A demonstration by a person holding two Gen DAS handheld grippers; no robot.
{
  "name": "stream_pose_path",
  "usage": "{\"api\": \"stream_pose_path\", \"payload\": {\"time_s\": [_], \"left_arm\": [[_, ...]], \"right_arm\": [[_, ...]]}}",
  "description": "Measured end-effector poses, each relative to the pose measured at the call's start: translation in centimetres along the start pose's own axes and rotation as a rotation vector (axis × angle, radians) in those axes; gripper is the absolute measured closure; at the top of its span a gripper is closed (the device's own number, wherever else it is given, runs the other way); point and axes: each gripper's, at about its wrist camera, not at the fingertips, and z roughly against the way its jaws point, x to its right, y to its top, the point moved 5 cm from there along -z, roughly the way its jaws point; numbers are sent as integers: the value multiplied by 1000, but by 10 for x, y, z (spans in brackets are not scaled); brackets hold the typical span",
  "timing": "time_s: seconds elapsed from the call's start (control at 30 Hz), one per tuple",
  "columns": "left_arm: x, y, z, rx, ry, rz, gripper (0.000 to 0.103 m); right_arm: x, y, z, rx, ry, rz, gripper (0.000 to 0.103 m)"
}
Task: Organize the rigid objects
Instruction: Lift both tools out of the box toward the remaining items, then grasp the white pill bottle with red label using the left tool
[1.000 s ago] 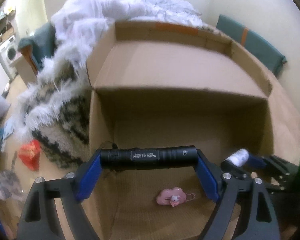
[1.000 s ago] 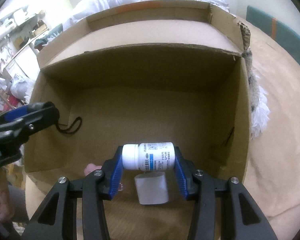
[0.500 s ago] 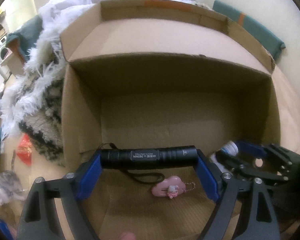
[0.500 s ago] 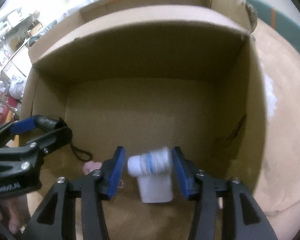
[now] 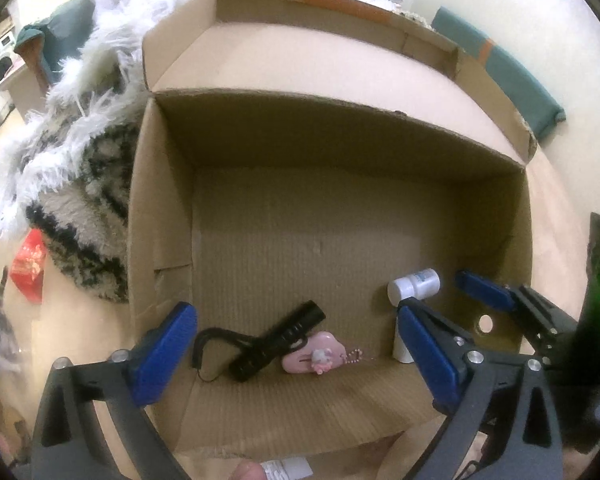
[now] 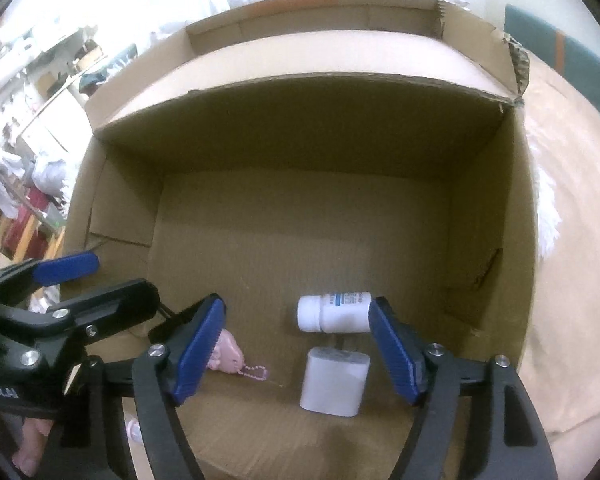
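Observation:
An open cardboard box fills both views. On its floor lie a black flashlight with a wrist cord, a pink keychain charm, a white pill bottle on its side, and a white rounded block. My left gripper is open and empty above the flashlight and charm. My right gripper is open and empty; the bottle lies just beyond its fingertips. Each gripper shows in the other's view.
A shaggy white and black rug or throw lies left of the box, with a red packet on the floor beside it. A teal cushion leans on the wall behind. Cluttered shelves stand far left.
Both grippers have opened. The flashlight dropped from the left gripper onto the box floor beside the charm. The pill bottle dropped from the right gripper and lies by the white block.

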Motion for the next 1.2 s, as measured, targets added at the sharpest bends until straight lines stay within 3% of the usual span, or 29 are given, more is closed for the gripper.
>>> {"api": "stream_pose_path", "payload": {"time_s": [0.3,0.5,0.63,0.8,0.9,1.1,1.2], "left_arm": [[-9,1,39,44,-14,18,2],[-23,-9,65,68,-37,51,2],[-36,-27,74,66,-7,68,2],[-48,-65,64,4,14,136,2],[-42,-91,51,-44,66,128,2],[-24,-133,18,-142,93,109,3],[-19,-139,9,-145,124,83,13]], "right_arm": [[0,-13,16,42,-67,38,24],[16,-24,47,67,-80,-16,24],[25,-37,57,61,-59,-83,24],[25,-56,71,49,-28,-117,24],[23,-68,74,28,39,-172,24],[26,-93,73,-24,49,-229,24],[25,-99,67,-54,61,-240,24]]}}
